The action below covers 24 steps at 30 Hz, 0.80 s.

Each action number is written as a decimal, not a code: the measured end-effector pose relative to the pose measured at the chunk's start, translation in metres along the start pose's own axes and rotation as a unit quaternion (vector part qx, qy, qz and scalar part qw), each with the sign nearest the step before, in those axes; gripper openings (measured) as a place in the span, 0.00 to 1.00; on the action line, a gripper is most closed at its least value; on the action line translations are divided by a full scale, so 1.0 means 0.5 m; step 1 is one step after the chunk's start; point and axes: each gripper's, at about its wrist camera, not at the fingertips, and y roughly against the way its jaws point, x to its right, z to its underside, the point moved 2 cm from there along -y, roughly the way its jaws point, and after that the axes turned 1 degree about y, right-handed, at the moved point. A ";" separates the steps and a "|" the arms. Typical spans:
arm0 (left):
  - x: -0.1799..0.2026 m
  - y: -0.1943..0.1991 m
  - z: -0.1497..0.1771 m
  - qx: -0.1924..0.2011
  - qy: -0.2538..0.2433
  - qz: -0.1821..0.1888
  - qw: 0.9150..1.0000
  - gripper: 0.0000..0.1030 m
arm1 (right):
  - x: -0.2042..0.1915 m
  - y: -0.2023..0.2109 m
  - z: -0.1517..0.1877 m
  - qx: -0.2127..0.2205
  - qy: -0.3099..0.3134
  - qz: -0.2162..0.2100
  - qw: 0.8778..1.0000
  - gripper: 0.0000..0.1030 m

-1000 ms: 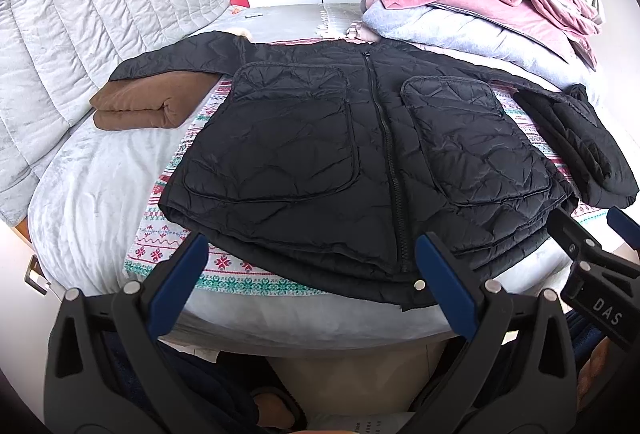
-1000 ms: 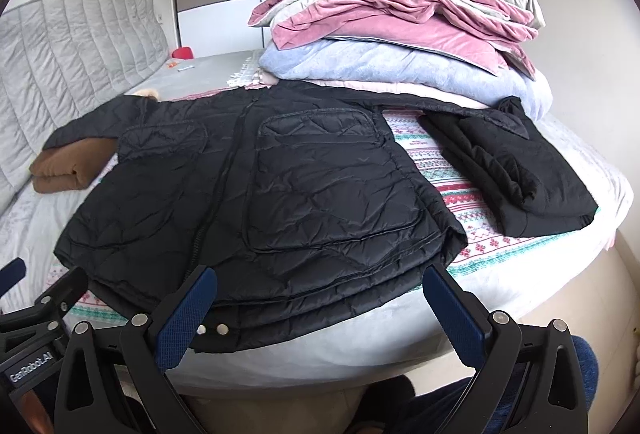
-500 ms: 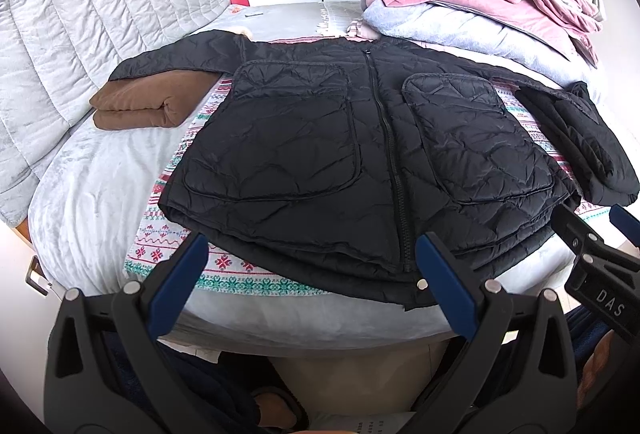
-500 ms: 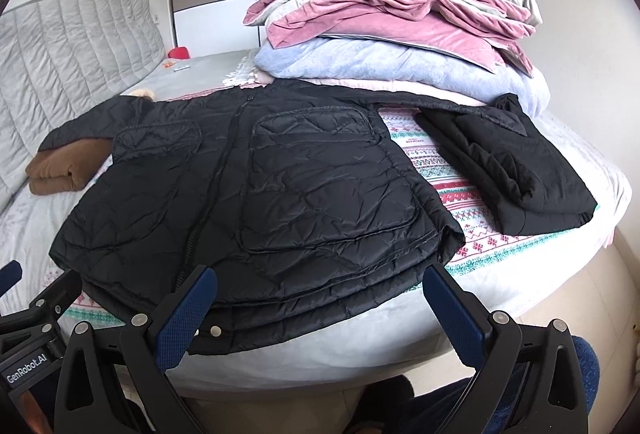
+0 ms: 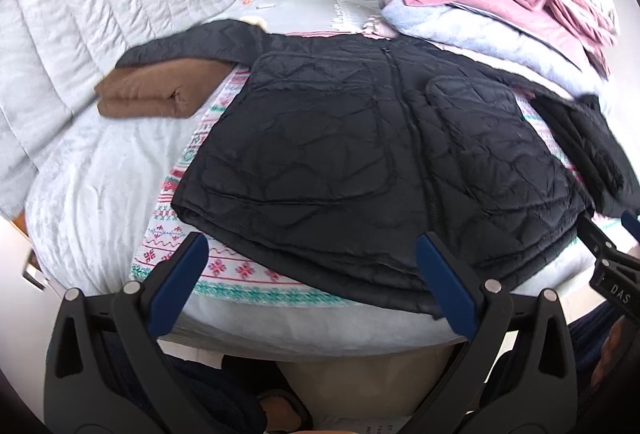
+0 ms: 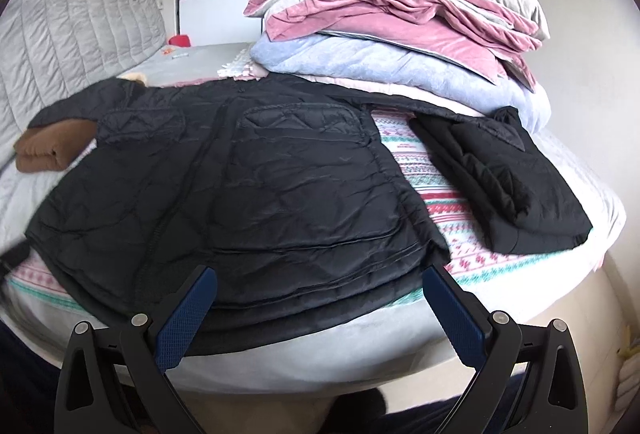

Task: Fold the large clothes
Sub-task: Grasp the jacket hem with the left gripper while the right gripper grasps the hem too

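Observation:
A black quilted jacket [image 5: 360, 153] lies spread flat, front up and zipped, on a patterned blanket [image 5: 224, 270] on the bed; it also shows in the right wrist view [image 6: 240, 193]. Its left sleeve runs back over a folded brown garment [image 5: 160, 89]. Its right sleeve [image 6: 500, 173] lies folded at the right. My left gripper [image 5: 312, 274] is open and empty, just short of the jacket's hem. My right gripper [image 6: 320, 306] is open and empty near the hem's right part; it also shows at the right edge of the left wrist view [image 5: 612, 270].
A pile of pink, grey and blue bedding [image 6: 400, 25] sits at the back right. A quilted grey headboard [image 5: 80, 13] stands at the left. The bed's near edge [image 5: 320, 334] runs just in front of the grippers. A red object [image 6: 180, 41] lies far back.
Both grippers have moved a little closer to the bed and shifted to the right. The jacket has not moved. Both grippers stay open.

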 end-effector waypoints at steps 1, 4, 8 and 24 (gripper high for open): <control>-0.027 -0.008 -0.006 -0.003 0.016 0.006 1.000 1.00 | 0.024 -0.017 0.000 -0.006 -0.005 -0.005 1.000 1.00; -0.093 -0.033 -0.021 0.003 0.041 -0.017 0.999 1.00 | 0.099 -0.062 0.007 -0.016 -0.039 -0.004 0.999 1.00; -0.157 -0.082 -0.030 -0.018 0.079 -0.015 0.997 1.00 | 0.159 -0.119 0.023 -0.054 -0.076 -0.035 0.995 1.00; -0.164 -0.218 -0.009 -0.079 0.103 0.016 0.991 0.00 | 0.212 -0.240 0.004 -0.105 -0.142 -0.097 0.979 0.02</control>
